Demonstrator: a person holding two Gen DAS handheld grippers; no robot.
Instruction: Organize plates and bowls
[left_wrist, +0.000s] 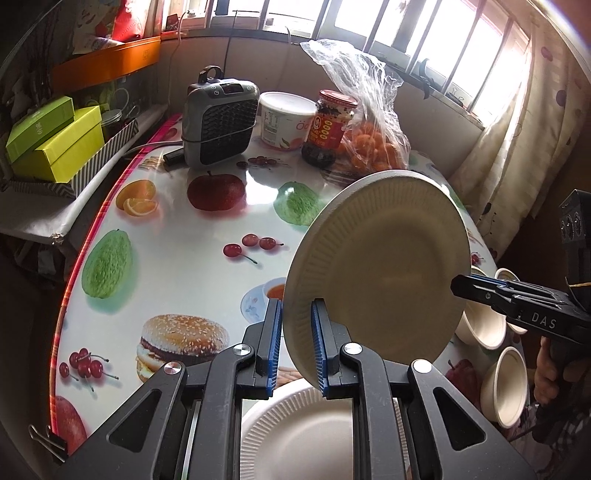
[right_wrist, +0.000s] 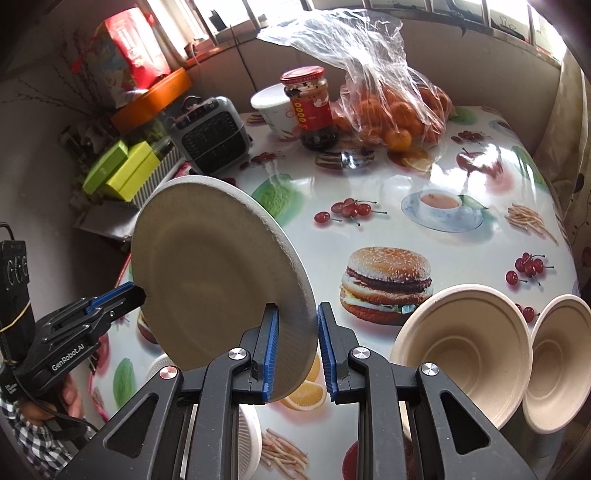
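I read "DAS" in white on the black body of the right gripper (left_wrist: 466, 286), seen from my left camera. From my right camera, "GenRobot.AI" runs along the left gripper (right_wrist: 138, 293). The white tub (left_wrist: 286, 120) shows "Öd", the rest hidden by the jar (left_wrist: 330, 125). That jar's red label carries yellow print too small for me to read.

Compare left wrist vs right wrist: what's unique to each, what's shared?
Left wrist only: second white plate lying flat under the left claw, binder clip on the table edge.
Right wrist only: burger print unobstructed, two bowls up close.
Both: each claw, including the right claw, gripping the raised plate by opposite rims; heater, jar, orange bag.
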